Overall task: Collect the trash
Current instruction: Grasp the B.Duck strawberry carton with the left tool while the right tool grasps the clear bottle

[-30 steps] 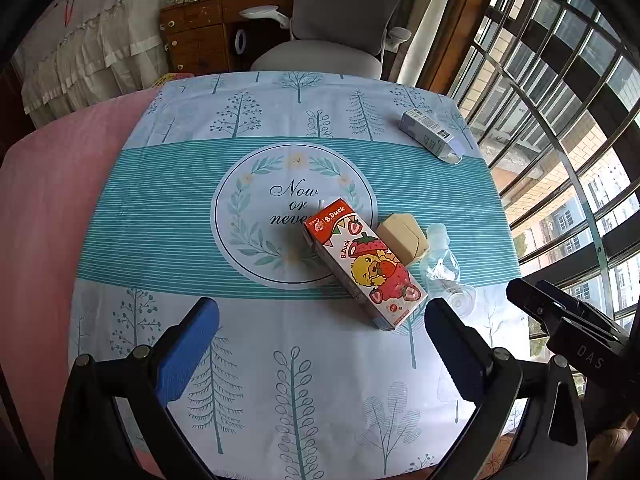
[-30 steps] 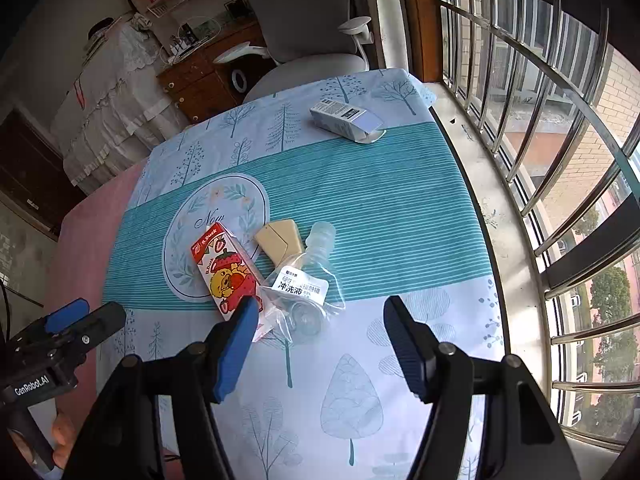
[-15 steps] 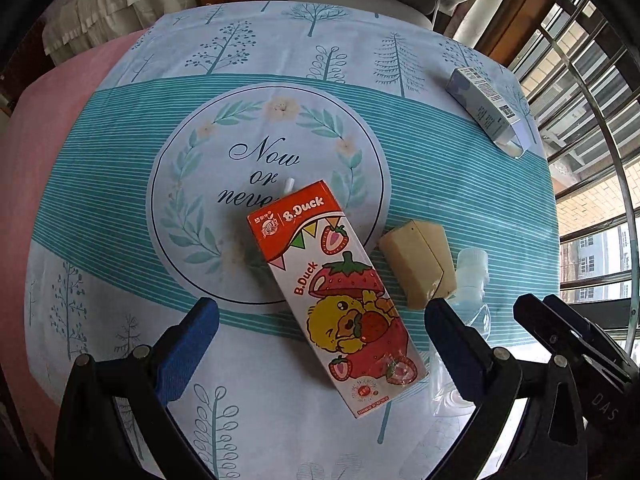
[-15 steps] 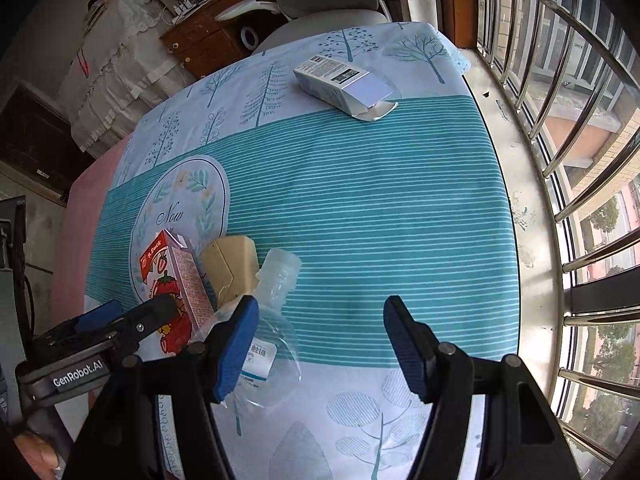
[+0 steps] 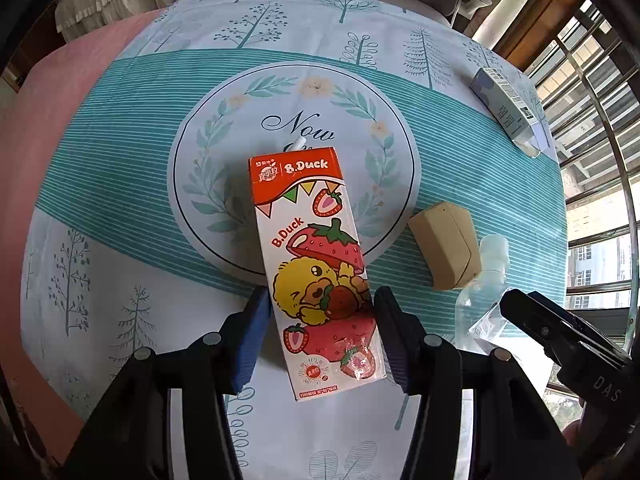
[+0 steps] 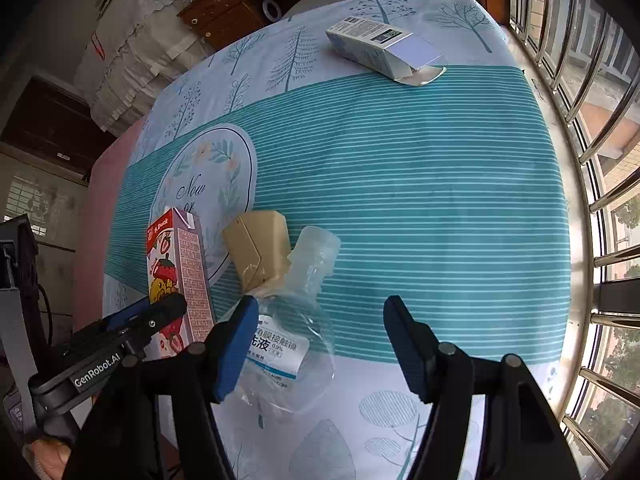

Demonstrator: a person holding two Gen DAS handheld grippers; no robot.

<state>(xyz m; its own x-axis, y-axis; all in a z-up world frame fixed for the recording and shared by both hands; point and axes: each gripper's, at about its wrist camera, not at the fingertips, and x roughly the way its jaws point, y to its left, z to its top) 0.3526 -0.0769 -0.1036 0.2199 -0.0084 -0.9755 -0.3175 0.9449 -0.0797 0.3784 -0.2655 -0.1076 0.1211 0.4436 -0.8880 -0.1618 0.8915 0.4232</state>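
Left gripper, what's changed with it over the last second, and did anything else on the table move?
The left gripper came down and forward and closed its fingers against both sides of the juice carton. The right gripper moved in over the clear bottle, still open. The tan box and white box stayed put.

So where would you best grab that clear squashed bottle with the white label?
Probably across the clear bottle's flattened body near the label, coming from above and the near side, where the right gripper hangs open. It lies flat with its cap end pointing away, and the tan box crowds its neck, so the wide soft body near the gripper is freer. The thin plastic may buckle.
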